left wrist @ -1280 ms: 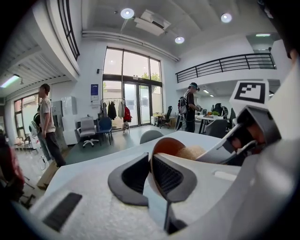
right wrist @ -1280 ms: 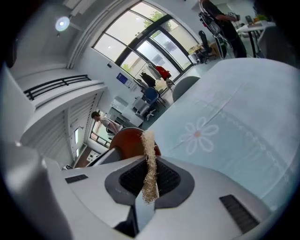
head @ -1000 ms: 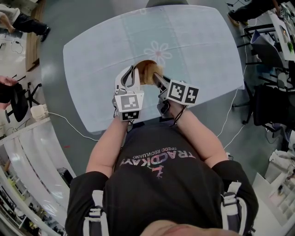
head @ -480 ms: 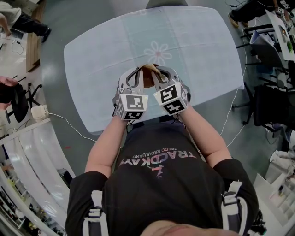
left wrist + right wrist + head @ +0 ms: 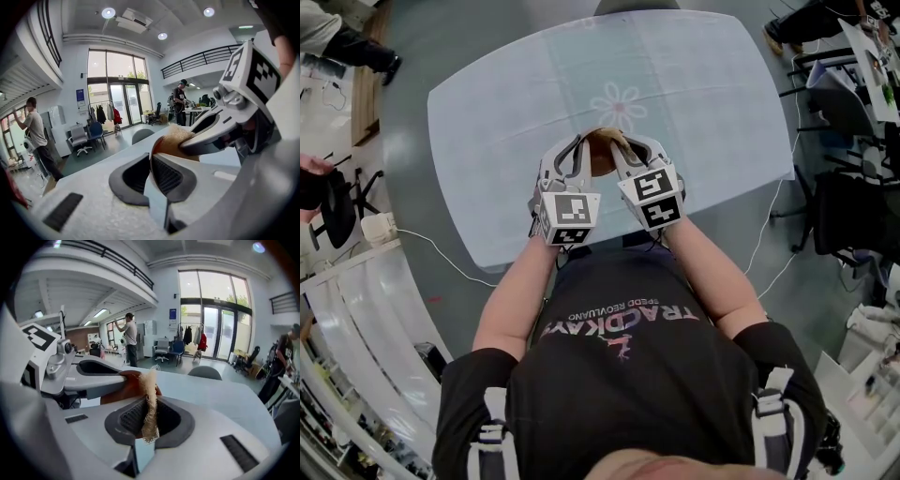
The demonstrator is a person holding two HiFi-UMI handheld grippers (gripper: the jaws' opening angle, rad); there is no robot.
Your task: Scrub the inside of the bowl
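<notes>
While hanging close together over the pale blue surface [image 5: 487, 122], working on one small brown bowl [image 5: 602, 161] from both sides. Pinching the bowl's thin rim with the left tongs [image 5: 151, 161], closing both dark pads tight on it. Gripping a scratchy tan scrubber [image 5: 150, 399] with the right tongs [image 5: 149, 416], squeezing it flat and leaving a frayed tuft poking up past the pads. Reaching that scrubber into the bowl, right beside the rim. Keeping the tips of both tongs very near each other, almost touching. Not showing clearly whether resting the bowl on the surface or lifting it off.

Sitting around the middle of the surface, a bit nearer the person's side. Staying well back from every edge, with wide open room stretching off to the left, to the right and far ahead. Hovering just this side of a faint flower print [image 5: 619, 105]. Standing past the far edge, showing only the top of a grey chair [image 5: 637, 5]. Trailing a thin white cable [image 5: 441, 251] over the grey floor [image 5: 422, 56] below the near left edge.
</notes>
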